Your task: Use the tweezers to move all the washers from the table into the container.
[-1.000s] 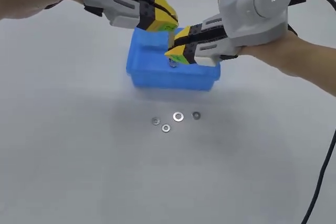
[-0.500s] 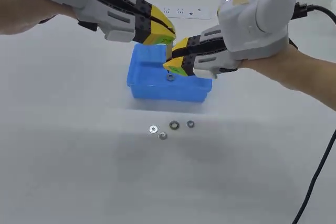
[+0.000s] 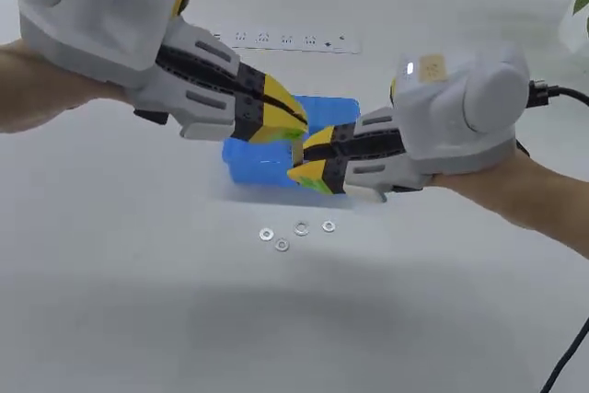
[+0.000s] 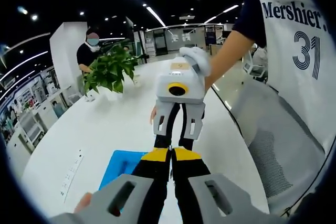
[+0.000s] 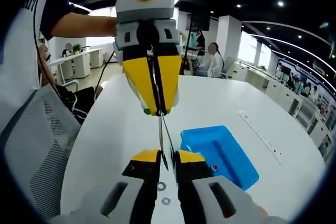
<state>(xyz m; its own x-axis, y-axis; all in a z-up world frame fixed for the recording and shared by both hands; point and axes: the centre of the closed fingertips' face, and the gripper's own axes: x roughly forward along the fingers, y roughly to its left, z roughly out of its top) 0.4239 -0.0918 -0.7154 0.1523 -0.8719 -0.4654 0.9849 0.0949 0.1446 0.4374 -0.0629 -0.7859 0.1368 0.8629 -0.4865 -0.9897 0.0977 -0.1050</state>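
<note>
Washers (image 3: 302,228) and tweezers (image 5: 163,129) are shiny metal, the table (image 3: 138,319) matt white, the container (image 3: 248,165) smooth plastic.

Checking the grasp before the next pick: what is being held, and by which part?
The tweezers: the left gripper clamps one end, and the right gripper pinches their two arms farther along.

A power strip (image 3: 276,40) lies on the white table (image 3: 129,310), a leafy plant (image 4: 109,71) beyond.
</note>
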